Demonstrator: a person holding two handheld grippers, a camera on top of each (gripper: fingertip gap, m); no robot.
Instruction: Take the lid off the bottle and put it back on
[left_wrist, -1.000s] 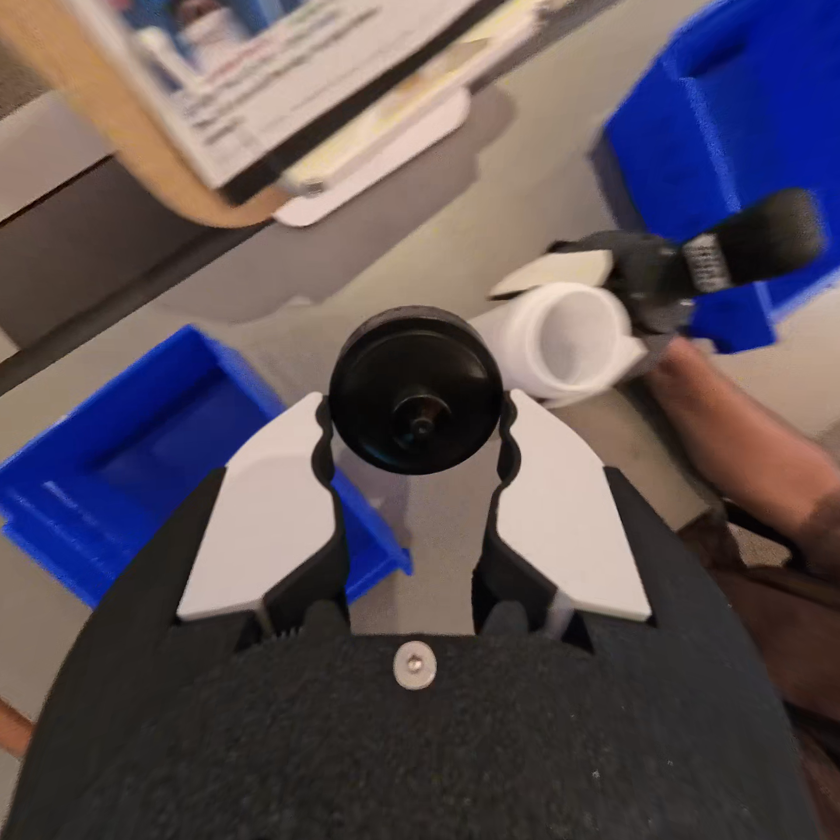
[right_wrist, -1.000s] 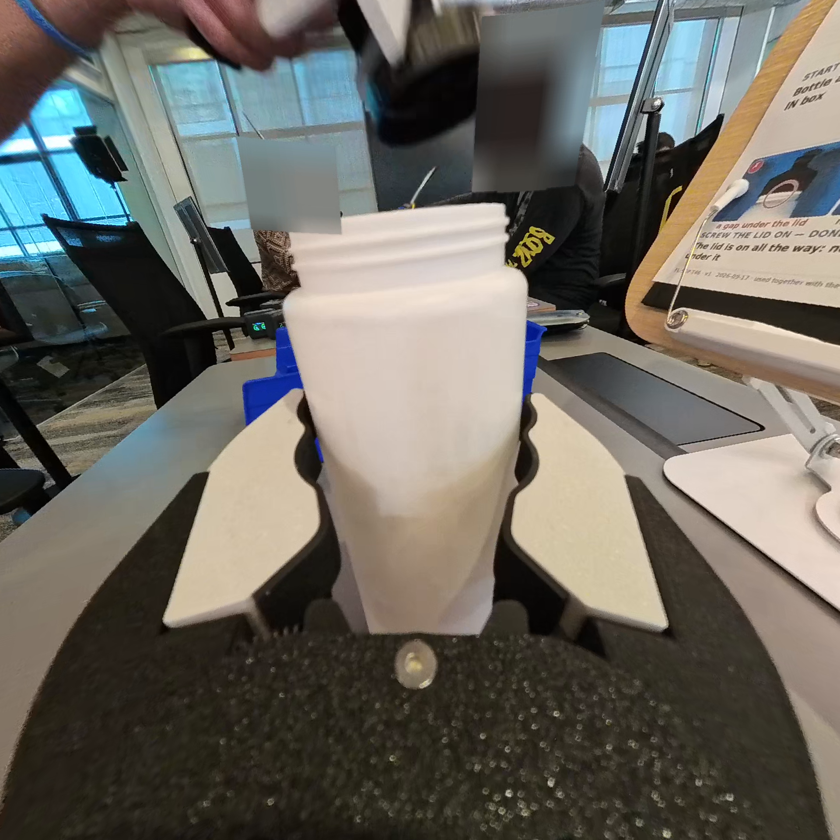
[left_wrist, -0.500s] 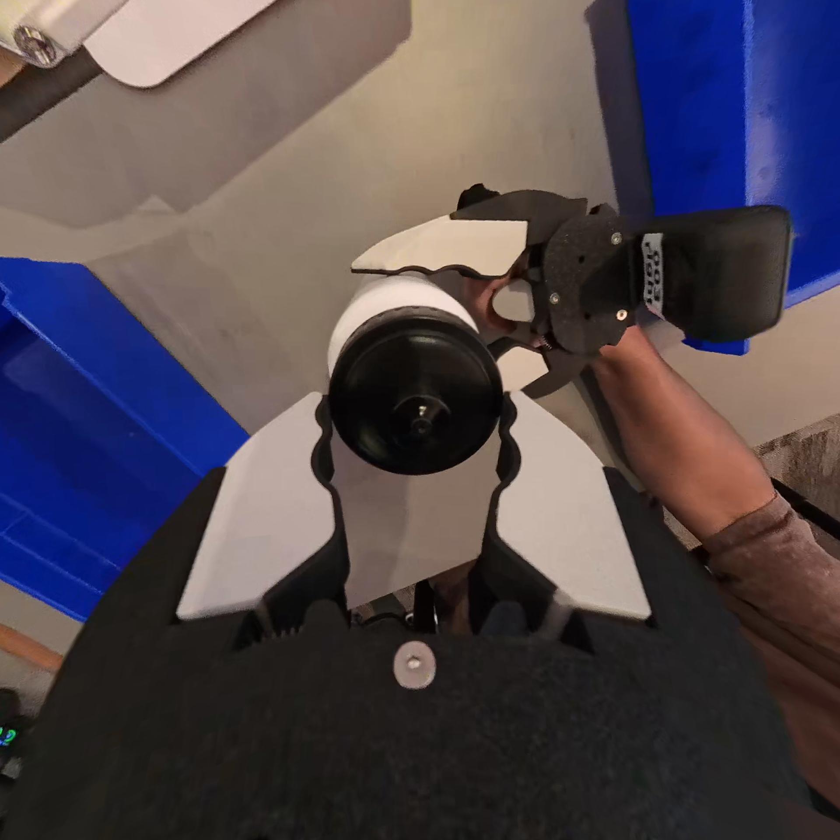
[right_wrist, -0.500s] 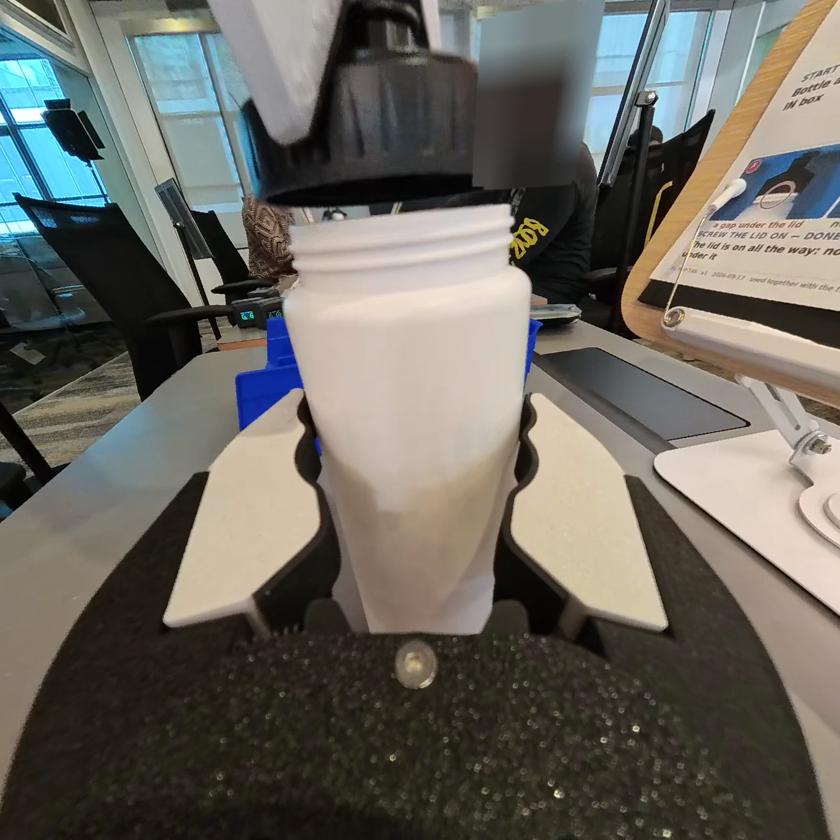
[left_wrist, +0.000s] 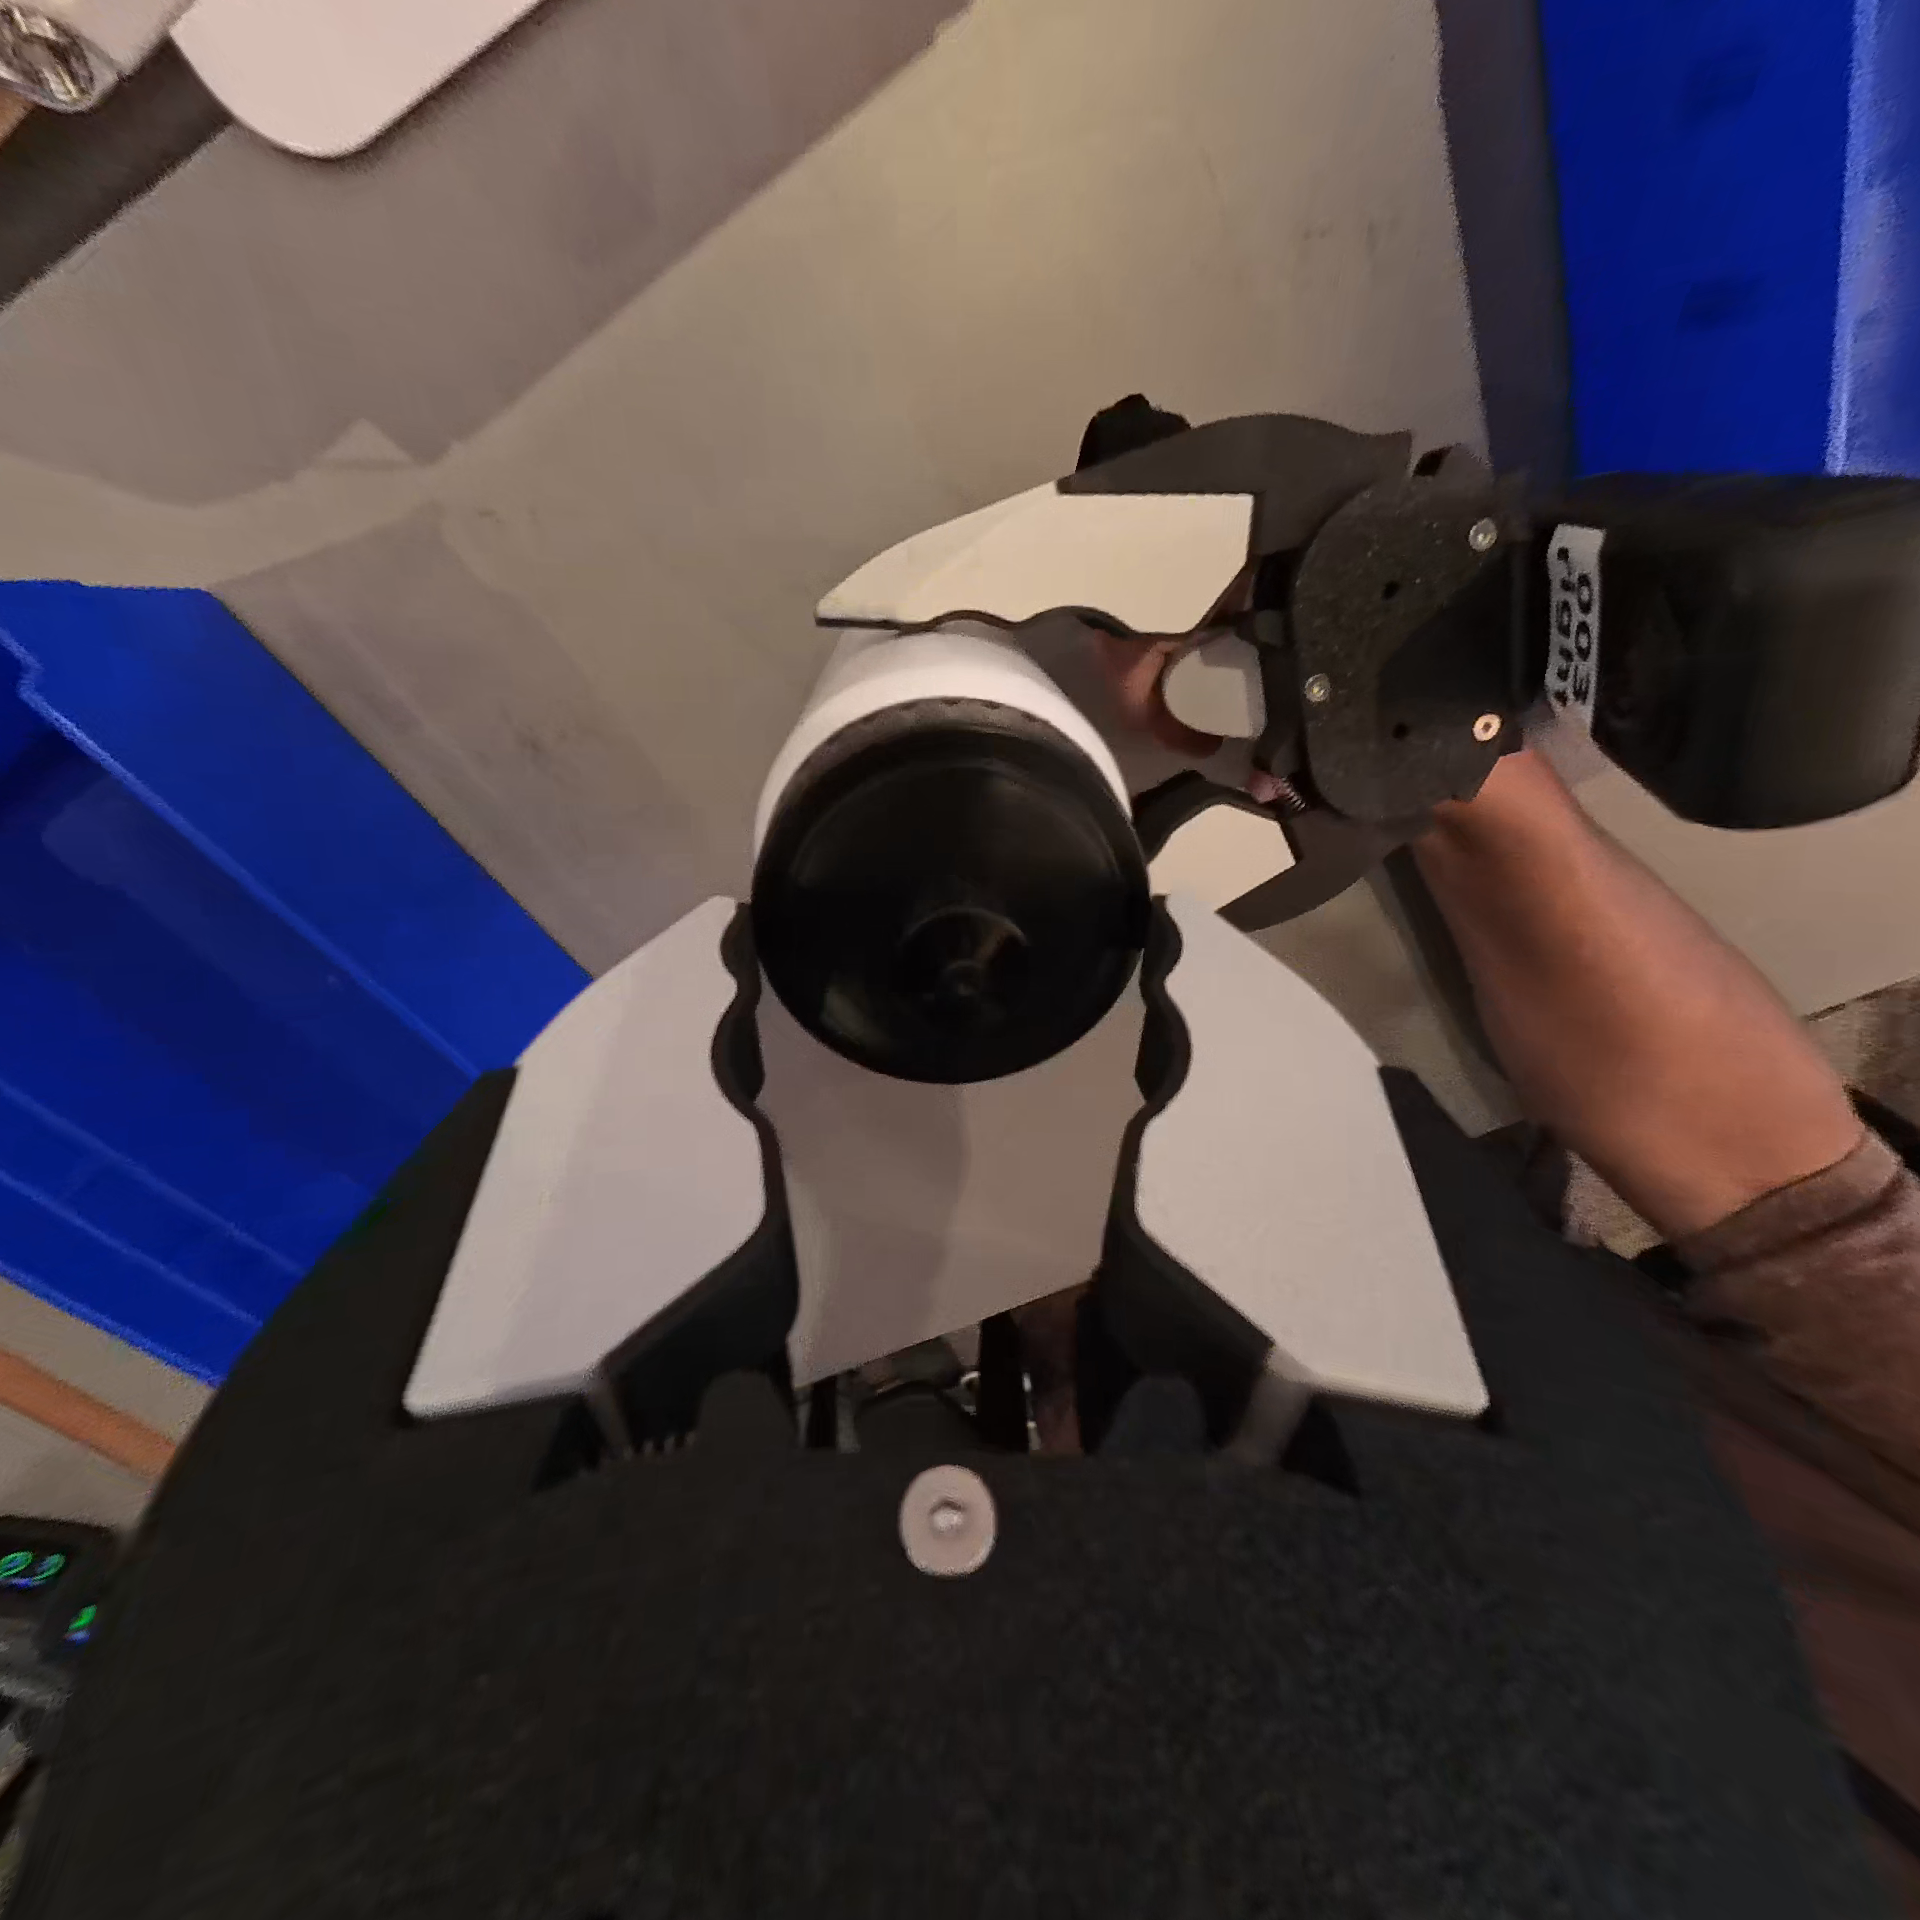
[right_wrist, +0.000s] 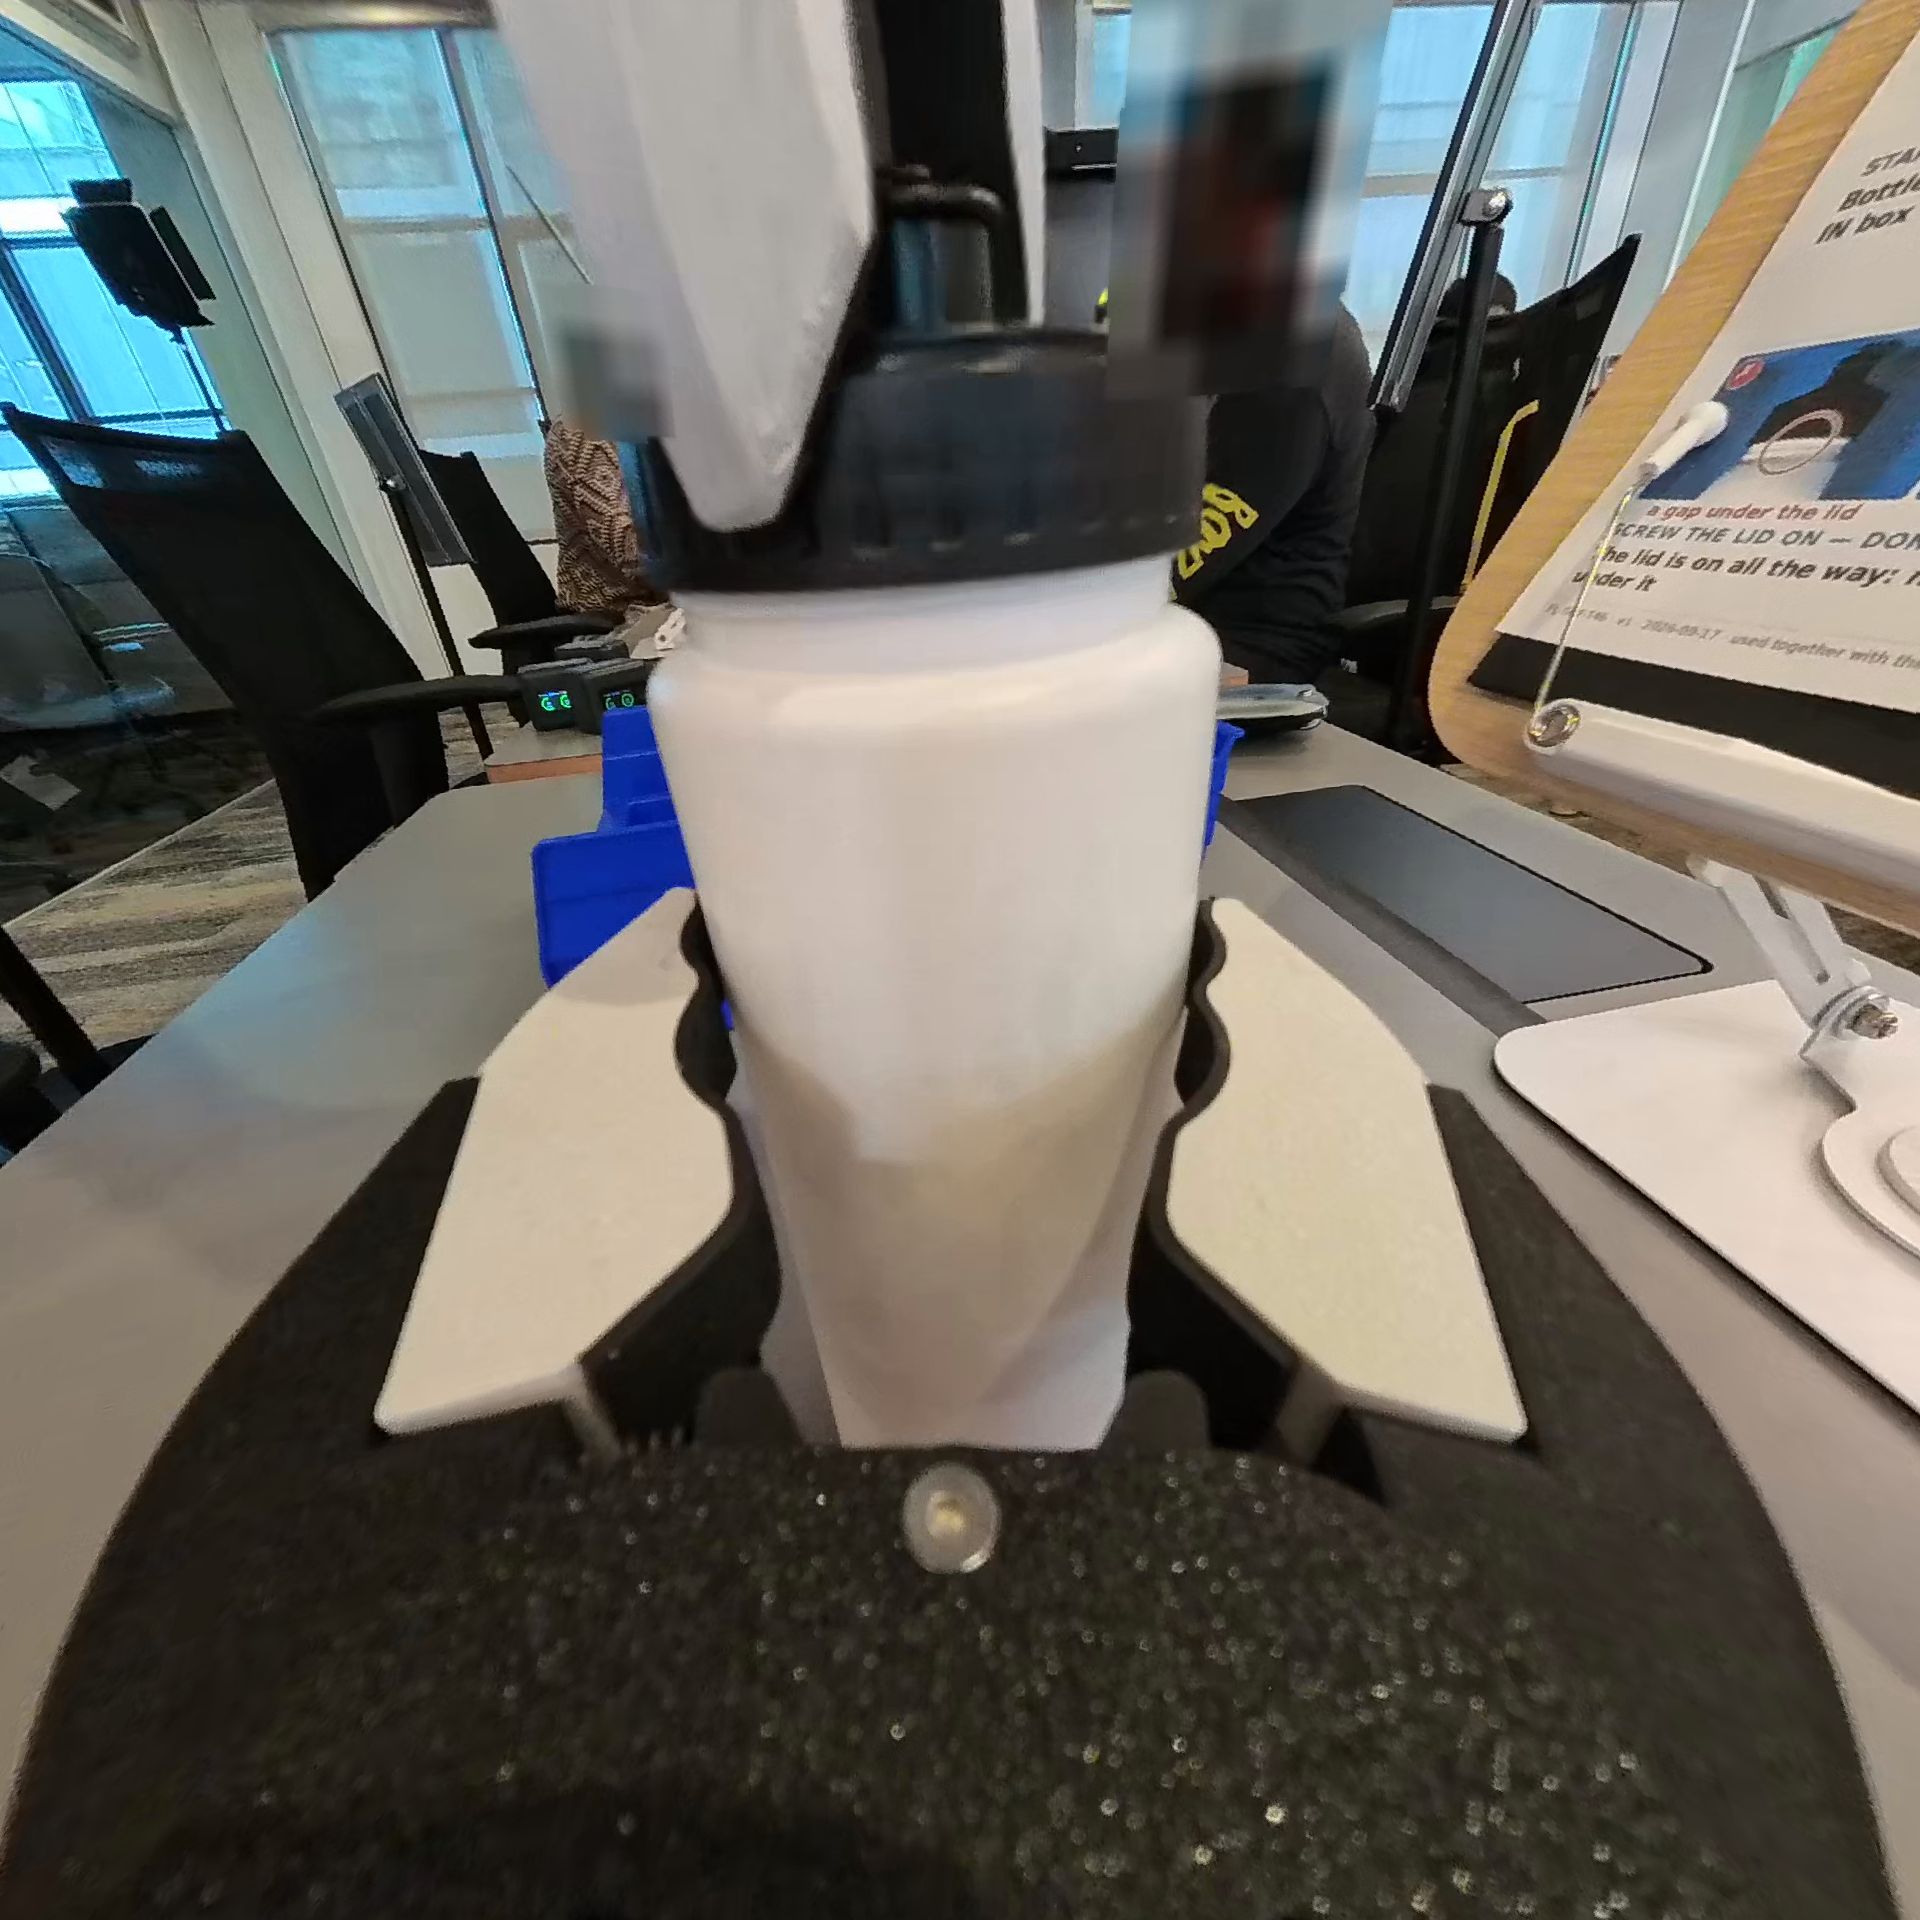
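A: What is seen around the work, from the left across?

B: In the right wrist view, a black office chair (right_wrist: 177, 582) is seen far left beyond the grey table (right_wrist: 343, 966). A blue bin (right_wrist: 603, 883) is half hidden behind the white bottle (right_wrist: 940, 831), which is held upright at the centre. To the right, a dark inset panel (right_wrist: 1455, 894) is set into the table, and a wooden board with a printed sheet (right_wrist: 1756, 436) is propped on a white stand (right_wrist: 1683, 1091) at the far right.

A: How is the bottle gripped?

B: The right gripper (right_wrist: 945, 997) is clamped on the bottle's body, both pads pressed to its sides. The black lid (right_wrist: 935, 488) is seated on the bottle's neck and is pinched by the left gripper (left_wrist: 948, 935), whose fingers close on the lid's rim from above.

A: And what crowds the left wrist view?

B: A blue bin (left_wrist: 208, 935) is seen at the left, the lid and bottle at the centre, then the other gripper with a person's forearm (left_wrist: 1579, 997), and a second blue bin (left_wrist: 1704, 229) at the upper right. The bottle's mouth is covered by the lid.
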